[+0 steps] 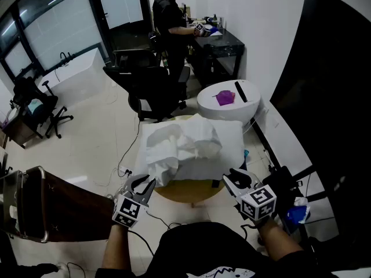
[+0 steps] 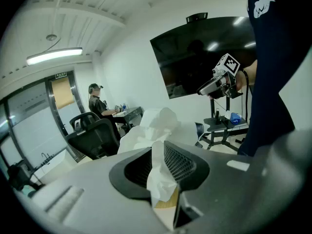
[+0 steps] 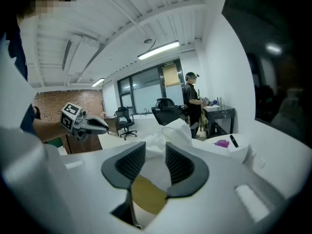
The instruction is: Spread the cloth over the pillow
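Observation:
A white pillow (image 1: 229, 155) lies on a small round wooden table (image 1: 191, 193). A crumpled white cloth (image 1: 179, 143) is bunched on its top, and one corner hangs over the near left edge. My left gripper (image 1: 148, 185) is at that hanging corner; in the left gripper view its jaws (image 2: 158, 167) are shut on a fold of the cloth (image 2: 157, 177). My right gripper (image 1: 233, 179) hovers at the pillow's near right edge. Its jaws (image 3: 155, 162) stand open with nothing between them, and the pillow (image 3: 155, 173) and table (image 3: 148, 196) show through the gap.
Behind the pillow stands a round white side table (image 1: 255, 100) with a purple object and a black remote. A black office chair (image 1: 151, 88) is at the back left, and a person (image 1: 171, 22) stands at a black desk. A brown cabinet (image 1: 58, 204) is left, a black stand (image 1: 293, 210) right.

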Available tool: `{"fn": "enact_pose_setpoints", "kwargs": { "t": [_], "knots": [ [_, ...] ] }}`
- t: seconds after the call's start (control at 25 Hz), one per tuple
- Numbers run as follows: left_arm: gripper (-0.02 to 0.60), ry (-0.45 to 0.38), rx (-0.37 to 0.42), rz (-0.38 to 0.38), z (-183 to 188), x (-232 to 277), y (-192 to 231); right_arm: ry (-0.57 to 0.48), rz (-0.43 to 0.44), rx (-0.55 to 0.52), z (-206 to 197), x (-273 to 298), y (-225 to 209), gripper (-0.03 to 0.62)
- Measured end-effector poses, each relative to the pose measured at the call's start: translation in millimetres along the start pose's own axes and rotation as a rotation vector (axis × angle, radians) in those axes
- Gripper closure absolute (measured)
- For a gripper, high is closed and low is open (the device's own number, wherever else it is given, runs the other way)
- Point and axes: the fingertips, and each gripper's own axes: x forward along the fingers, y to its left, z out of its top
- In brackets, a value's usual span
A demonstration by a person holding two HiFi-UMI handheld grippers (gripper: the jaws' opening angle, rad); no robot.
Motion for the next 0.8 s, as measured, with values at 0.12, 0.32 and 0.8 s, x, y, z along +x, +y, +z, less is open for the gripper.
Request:
{"fn": "enact_pose_setpoints", "kwargs": {
  "t": [0.12,0.32,0.8],
  "knots": [
    [0.499,0.044,-0.028,0.029,-7.0,12.9,13.1,0.019,-0.007,-0.046,0.7,7.8,-21.9,0.439],
    [0.456,0.145,-0.113,0.038,-32.2,31.2,40.4,0.079,-0.008,-0.023,-3.8,32.6,-55.4,0.425],
    [0.429,0.302,-0.156,-0.011,-75.6,122.5,127.3,0.286,-0.064,-0.062,-37.5,111.3,-115.0,0.407]
  ]
}}
